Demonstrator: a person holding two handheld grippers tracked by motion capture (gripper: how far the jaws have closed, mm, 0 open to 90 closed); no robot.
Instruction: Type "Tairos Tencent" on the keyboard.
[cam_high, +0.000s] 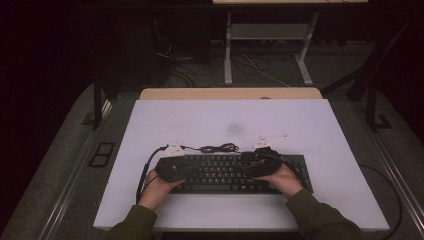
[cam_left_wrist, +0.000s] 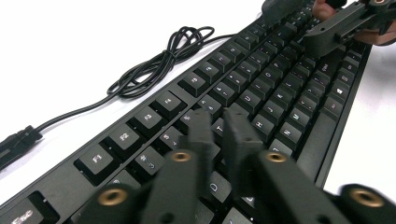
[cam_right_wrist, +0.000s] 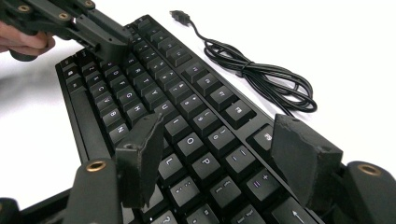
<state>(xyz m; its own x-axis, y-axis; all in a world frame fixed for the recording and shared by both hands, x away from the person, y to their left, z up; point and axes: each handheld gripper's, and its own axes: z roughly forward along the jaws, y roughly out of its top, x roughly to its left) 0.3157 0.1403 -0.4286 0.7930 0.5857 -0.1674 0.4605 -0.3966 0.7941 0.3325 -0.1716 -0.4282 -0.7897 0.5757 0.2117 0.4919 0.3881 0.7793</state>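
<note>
Over the keyboard (cam_high: 235, 172) both grippers are poised, left gripper (cam_left_wrist: 219, 128) fingers together, right gripper (cam_right_wrist: 219, 149) fingers apart, nothing grasped, progress cannot be judged

Dark room; white table (cam_high: 320, 130), grey floor (cam_high: 60, 150), white-legged desk (cam_high: 228, 50) behind.

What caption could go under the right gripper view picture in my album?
The right tool, jaws wide apart, hangs over a flat black plastic keyboard on a white table, beside its bundled black cable.

Dim surroundings, glaring white, blurred foreground.
</note>
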